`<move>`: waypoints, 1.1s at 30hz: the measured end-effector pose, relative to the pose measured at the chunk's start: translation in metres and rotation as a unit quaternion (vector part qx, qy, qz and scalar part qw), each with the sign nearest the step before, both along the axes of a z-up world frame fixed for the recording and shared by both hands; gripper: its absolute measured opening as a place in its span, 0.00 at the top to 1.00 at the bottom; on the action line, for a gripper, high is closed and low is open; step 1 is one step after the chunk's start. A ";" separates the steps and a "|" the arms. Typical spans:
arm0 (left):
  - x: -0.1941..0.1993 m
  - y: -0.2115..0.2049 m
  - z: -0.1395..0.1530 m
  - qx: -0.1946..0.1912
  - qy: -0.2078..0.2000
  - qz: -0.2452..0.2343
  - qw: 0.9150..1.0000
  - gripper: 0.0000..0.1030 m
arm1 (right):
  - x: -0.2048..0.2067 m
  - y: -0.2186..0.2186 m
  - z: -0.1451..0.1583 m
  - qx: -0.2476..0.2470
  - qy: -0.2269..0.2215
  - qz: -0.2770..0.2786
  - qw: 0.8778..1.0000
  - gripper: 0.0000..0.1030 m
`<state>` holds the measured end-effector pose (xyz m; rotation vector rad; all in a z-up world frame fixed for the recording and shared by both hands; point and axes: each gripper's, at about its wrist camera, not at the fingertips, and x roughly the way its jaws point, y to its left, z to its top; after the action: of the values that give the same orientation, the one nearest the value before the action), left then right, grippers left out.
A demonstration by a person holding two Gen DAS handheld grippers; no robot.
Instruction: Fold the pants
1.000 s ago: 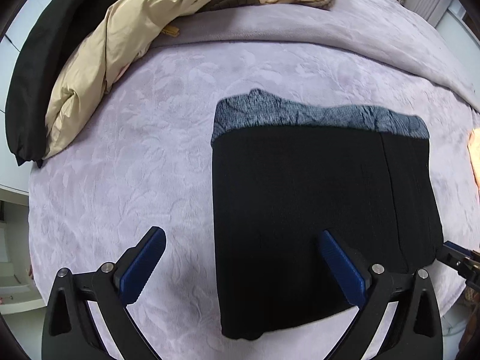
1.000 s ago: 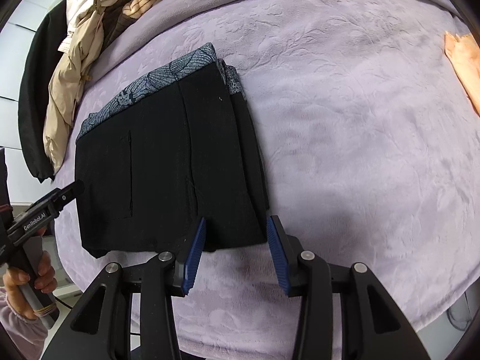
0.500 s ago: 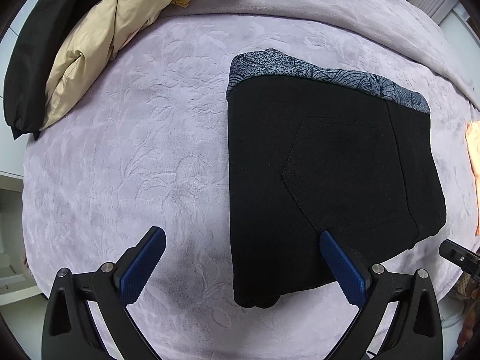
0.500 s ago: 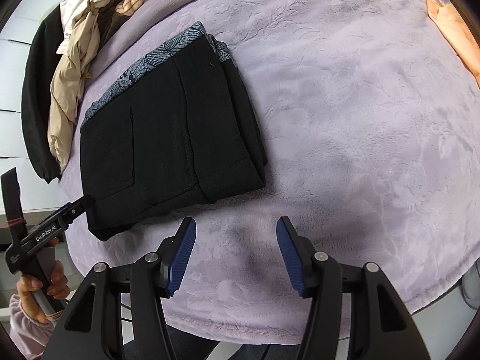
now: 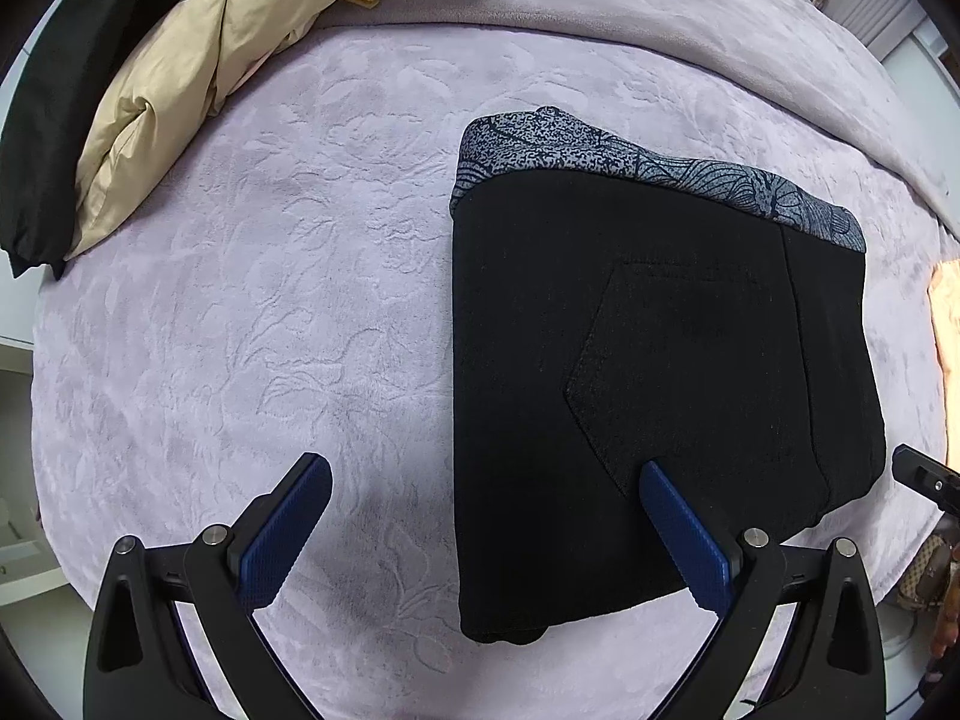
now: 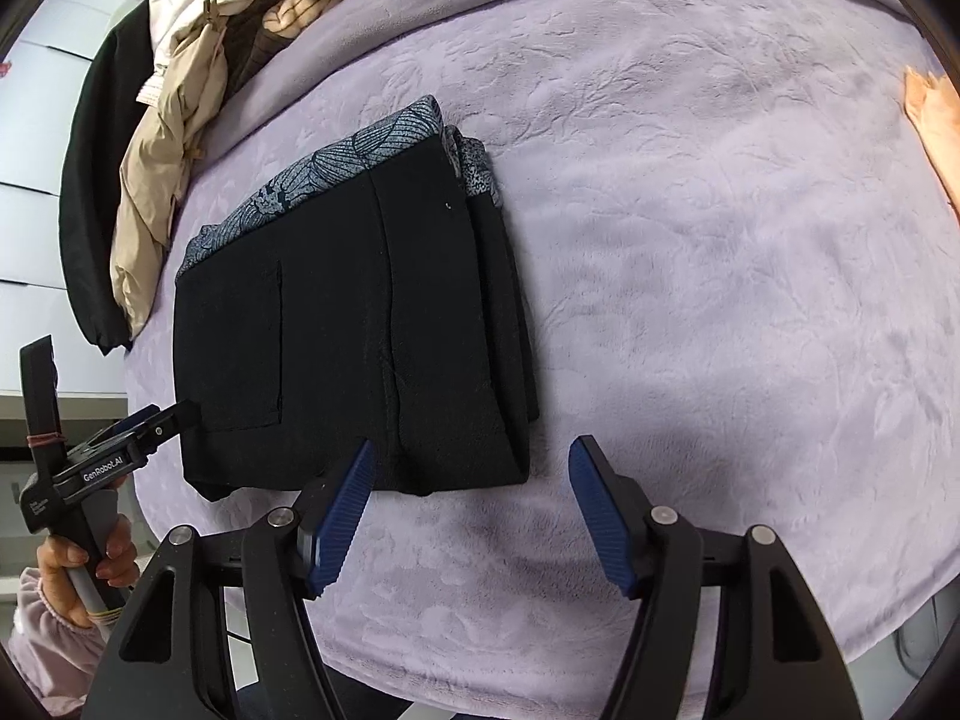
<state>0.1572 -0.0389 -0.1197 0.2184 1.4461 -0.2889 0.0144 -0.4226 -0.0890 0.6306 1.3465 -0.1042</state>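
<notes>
One pair of black pants (image 5: 660, 372), folded into a compact rectangle, patterned grey-blue lining showing along its far edge, lies flat on the lilac embossed blanket (image 5: 270, 312); your left gripper (image 5: 486, 534) hovers at its near edge, jaws spread wide and holding nothing, right pad over the cloth; your right gripper (image 6: 474, 510) sits just near of the bundle's near right corner, jaws parted, likewise unladen; beige jacket (image 5: 180, 90) and black garment (image 5: 42, 120) heaped far left.
</notes>
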 end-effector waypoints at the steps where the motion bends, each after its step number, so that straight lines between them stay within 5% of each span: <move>1: 0.002 -0.001 -0.001 0.000 0.000 0.000 1.000 0.00 | 0.001 -0.001 -0.002 0.005 0.000 0.000 1.000 0.31; 23: 0.054 -0.007 -0.035 -0.105 0.053 -0.012 0.993 0.00 | 0.025 -0.033 -0.048 0.112 -0.010 0.000 0.994 0.26; 33: 0.061 -0.035 -0.058 -0.141 0.071 -0.034 0.987 0.00 | 0.038 -0.044 -0.074 0.205 -0.031 0.022 0.978 0.22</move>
<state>0.2185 -0.0735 -0.1777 0.0161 1.5200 -0.5698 0.0527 -0.4671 -0.1627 0.9406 1.3292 0.2334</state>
